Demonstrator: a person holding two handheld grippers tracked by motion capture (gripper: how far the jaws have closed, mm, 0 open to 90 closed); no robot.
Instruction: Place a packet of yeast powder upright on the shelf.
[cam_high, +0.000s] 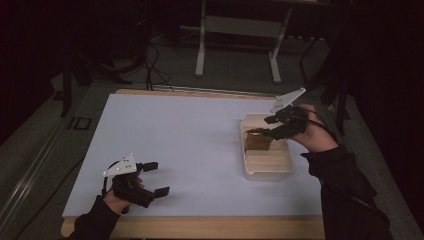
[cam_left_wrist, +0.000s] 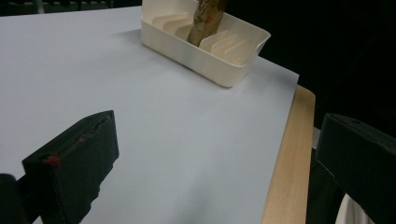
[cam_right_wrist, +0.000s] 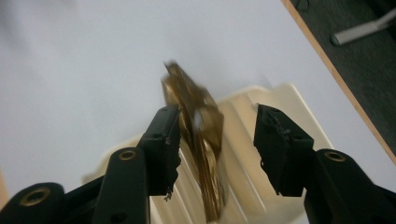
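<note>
A cream slotted tray sits at the right of the white table top. A thin brown, shiny packet stands on edge in its far slots. My right gripper hovers over the tray's far end. In the right gripper view its jaws stand apart around the packet, which lies against the left jaw with a clear gap to the right one. My left gripper rests open near the front left of the table with nothing between its jaws. The left gripper view shows the tray and packet far off.
A white sheet covers the wooden table, whose bare wood edge runs along the front. A grey metal stand and cables lie on the dark floor beyond the table. The tray's near slots hold nothing.
</note>
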